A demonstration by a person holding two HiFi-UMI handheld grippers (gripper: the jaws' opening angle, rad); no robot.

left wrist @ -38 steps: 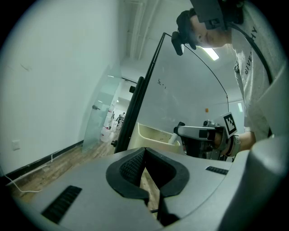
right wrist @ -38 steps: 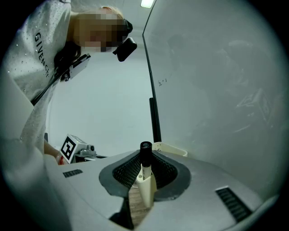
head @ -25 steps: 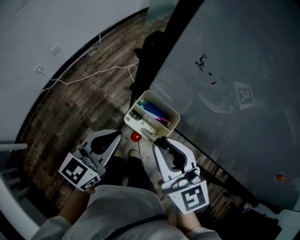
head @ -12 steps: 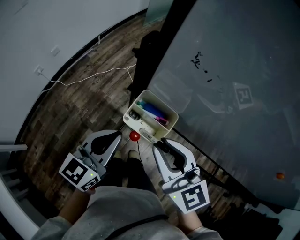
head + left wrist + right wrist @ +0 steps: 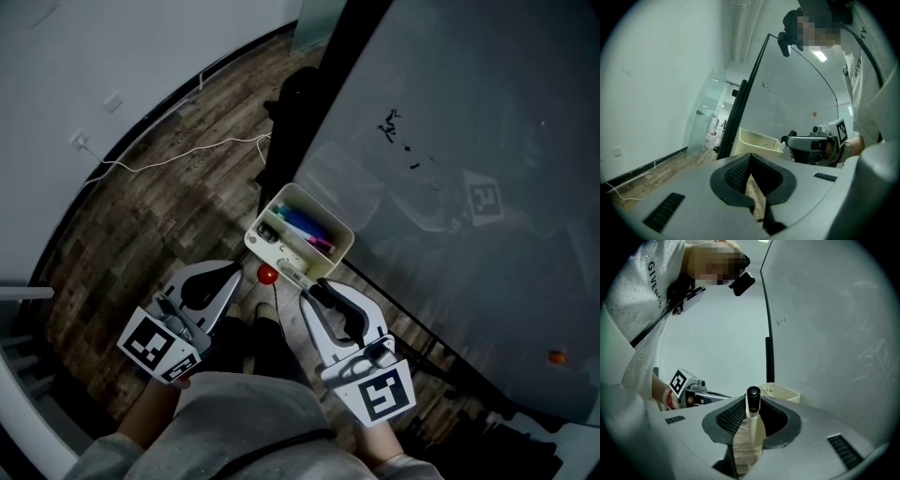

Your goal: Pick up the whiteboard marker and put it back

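The right gripper (image 5: 314,286) has a marker (image 5: 289,274) between its fingers (image 5: 733,416). The marker is white with a black cap. It sticks straight out past the finger tips, cap end first. The fingers have just opened a little bit, but they touch the marker on both sides and hold it.

In the head view, a cream box (image 5: 342,246) sits at 12 o'clock from the right gripper, very near. The marker's far end reaches the near edge of the box. It is too small to tell if the two touch. The box hangs on the bottom edge of a big whiteboard (image 5: 469,141), which fills the side from 12 to 4 o'clock. More pens (image 5: 307,227) lie inside the box, blue, pink and green ones.

A small red ball (image 5: 268,275) is at 9 o'clock from the marker, just beside it.

The left gripper (image 5: 234,274) is at 9 o'clock from the right gripper, a little way off. Its fingers (image 5: 736,171) are closed tip to tip and have nothing in them. Only a thin slit of floor shows between them.

Below is a dark wood floor (image 5: 169,216). A thin white cable (image 5: 187,155) lies on it at 11 o'clock, well apart from the grippers.
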